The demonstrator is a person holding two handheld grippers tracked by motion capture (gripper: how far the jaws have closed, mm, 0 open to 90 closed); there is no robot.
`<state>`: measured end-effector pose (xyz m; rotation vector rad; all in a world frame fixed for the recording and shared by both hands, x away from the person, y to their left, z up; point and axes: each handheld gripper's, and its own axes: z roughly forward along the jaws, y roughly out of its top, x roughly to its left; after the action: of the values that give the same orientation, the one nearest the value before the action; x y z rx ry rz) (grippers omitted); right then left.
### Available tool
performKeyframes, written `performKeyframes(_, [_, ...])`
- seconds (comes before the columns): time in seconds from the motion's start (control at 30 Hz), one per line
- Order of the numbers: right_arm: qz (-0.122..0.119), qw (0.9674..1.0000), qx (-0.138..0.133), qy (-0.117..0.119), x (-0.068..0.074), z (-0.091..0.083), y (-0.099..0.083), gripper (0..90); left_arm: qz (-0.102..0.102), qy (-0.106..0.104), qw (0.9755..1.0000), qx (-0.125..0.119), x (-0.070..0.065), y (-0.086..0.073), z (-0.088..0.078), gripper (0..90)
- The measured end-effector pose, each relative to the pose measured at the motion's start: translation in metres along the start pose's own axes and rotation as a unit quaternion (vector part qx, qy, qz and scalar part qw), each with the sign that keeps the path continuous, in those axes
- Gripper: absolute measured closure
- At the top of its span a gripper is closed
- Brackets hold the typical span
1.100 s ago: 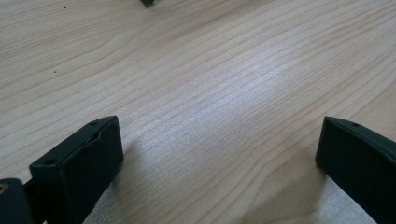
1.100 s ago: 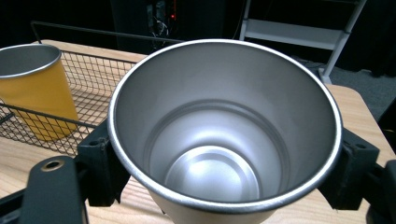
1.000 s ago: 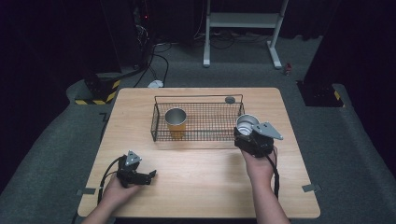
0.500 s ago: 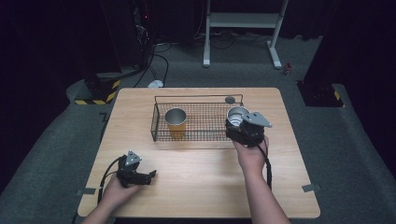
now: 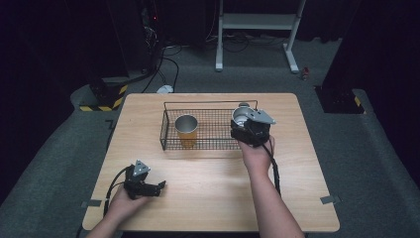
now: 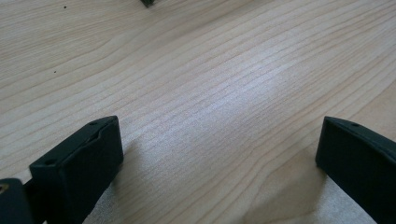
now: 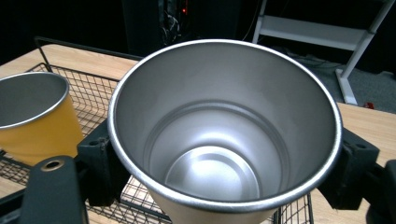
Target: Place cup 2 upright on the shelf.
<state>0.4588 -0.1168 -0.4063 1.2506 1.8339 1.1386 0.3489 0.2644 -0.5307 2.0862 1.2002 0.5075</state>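
My right gripper (image 5: 244, 124) is shut on a silver metal cup (image 5: 240, 115) and holds it upright over the right end of the black wire basket (image 5: 171, 144). In the right gripper view the silver cup (image 7: 224, 135) sits between the two black jaws, its mouth open toward me. A yellow cup with a steel rim (image 5: 186, 128) stands upright inside the basket, left of the middle; it appears as the yellow cup (image 7: 35, 119) at the left edge. My left gripper (image 5: 159, 187) rests open on the wooden table (image 5: 208, 193) near the front left, its fingers (image 6: 79, 163) wide apart over bare wood.
A small dark round object (image 5: 243, 105) lies on the table just behind the basket's back right corner. Beyond the table's far edge are a white metal stand (image 5: 257, 29), cables and a black and yellow striped block (image 5: 106, 96) on grey floor.
My right gripper has carried the silver cup leftward and away from me, from beside the basket's right end to over it. The left gripper has stayed put.
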Motion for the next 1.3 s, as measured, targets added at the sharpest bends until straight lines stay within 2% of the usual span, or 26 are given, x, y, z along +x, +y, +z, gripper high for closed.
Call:
performKeyframes(0.13, [-0.005,0.9999,0.012,-0.006,0.001,0.01,0.003,18.3,0.0,0.0,1.0,0.0,0.0,0.0,0.0,1.1])
performKeyframes(0.37, [-0.001,0.9997,0.024,-0.004,0.004,0.026,0.004,18.3,-0.003,0.001,1.0,0.0,0.0,0.0,0.0,1.1])
performKeyframes(0.67, [0.004,0.9996,0.027,-0.005,0.008,0.045,0.008,18.4,0.0,0.001,1.0,0.001,0.0,0.0,0.0,1.2])
performKeyframes(0.73, [0.014,0.9993,0.035,-0.003,0.008,0.049,0.008,18.3,0.0,0.001,1.0,0.001,0.0,0.0,0.0,1.2])
performKeyframes(0.97, [0.01,0.9984,0.054,-0.009,0.009,0.062,0.006,18.3,0.0,0.001,1.0,0.001,0.0,0.0,0.0,1.2])
performKeyframes(1.13, [0.016,0.9974,0.07,-0.01,0.009,0.069,0.002,18.3,0.0,0.001,1.0,0.001,0.0,0.0,0.0,1.2])
performKeyframes(1.3, [0.017,0.9954,0.093,-0.014,0.01,0.076,-0.004,18.3,0.001,0.001,1.0,0.002,0.0,0.0,0.0,1.2])
